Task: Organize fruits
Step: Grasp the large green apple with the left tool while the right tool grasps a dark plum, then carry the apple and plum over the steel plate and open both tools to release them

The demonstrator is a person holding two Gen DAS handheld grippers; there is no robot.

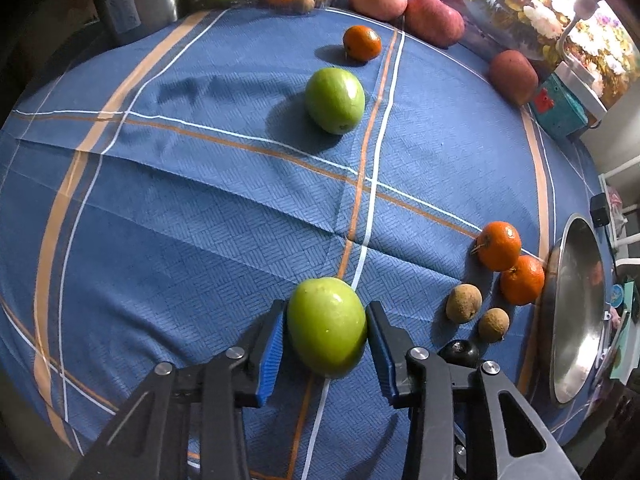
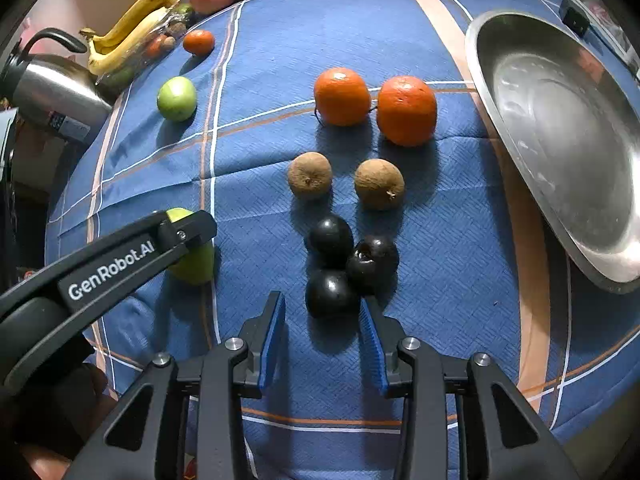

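The left gripper pinched the near green apple on its curved flanks, so it risked squirting free, while the right gripper stood apart, empty.

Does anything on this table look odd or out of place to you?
One small orange sits alone near the bananas, far from the orange pair beside the metal bowl. One black fruit shows a broken-looking pit on top. Nothing is spilled.

Right gripper jaws spread around the nearest black plum on the tablecloth.
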